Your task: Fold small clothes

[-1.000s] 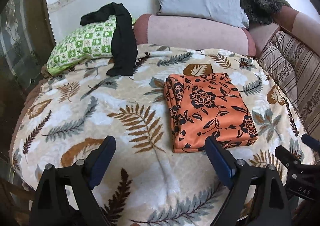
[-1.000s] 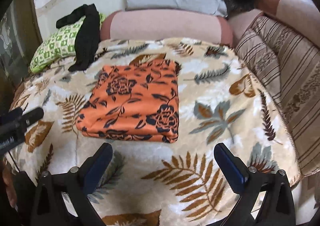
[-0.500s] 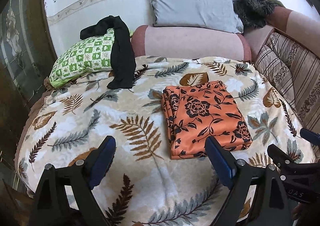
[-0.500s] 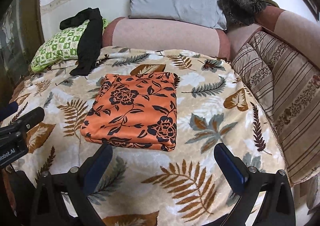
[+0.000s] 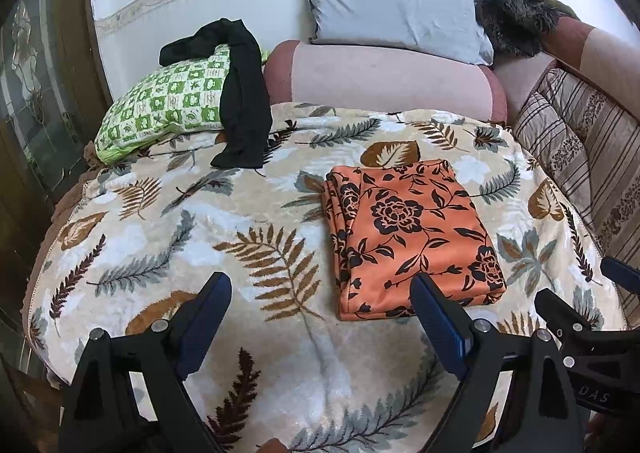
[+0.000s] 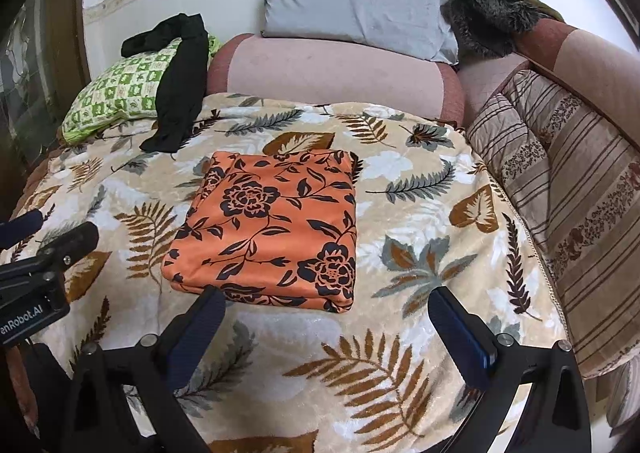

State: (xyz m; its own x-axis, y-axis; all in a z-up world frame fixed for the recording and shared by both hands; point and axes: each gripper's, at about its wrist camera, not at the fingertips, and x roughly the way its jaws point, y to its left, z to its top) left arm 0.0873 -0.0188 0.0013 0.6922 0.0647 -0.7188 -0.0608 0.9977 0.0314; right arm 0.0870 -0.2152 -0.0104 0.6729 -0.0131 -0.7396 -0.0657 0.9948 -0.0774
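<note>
Here, in the left wrist view, the left tongs (image 5: 320, 317) stand spread wide and empty above the leaf-patterned blanket (image 5: 168, 237) of the bed, with the folded orange floral garment (image 5: 408, 237) lying flat just beyond the inner finger and untouched. Compared with a second ago the garment sits farther off in the frame and more of the wall and cushions shows, so the tongs appear to have drawn back from it; its outline and place on the blanket are unchanged. That withdrawal suggests the folding of this piece is finished. A black garment (image 5: 240, 93) hangs unfolded over the green checked pillow (image 5: 168, 105) at the far left, probably the next piece. The tip of the right tongs shows at the right edge. In the right wrist view, the right tongs (image 6: 332, 321) are likewise wide apart and hold nothing, poised over the blanket near the garment's front edge (image 6: 272, 229). The garment forms a neat, roughly square packet with stacked layers visible along its left and near edges, corners aligned, surface smooth, black rose print uppermost. It rests mid-bed, well apart from the grey pillow (image 6: 356, 1) and striped cushions (image 6: 560, 189).
</note>
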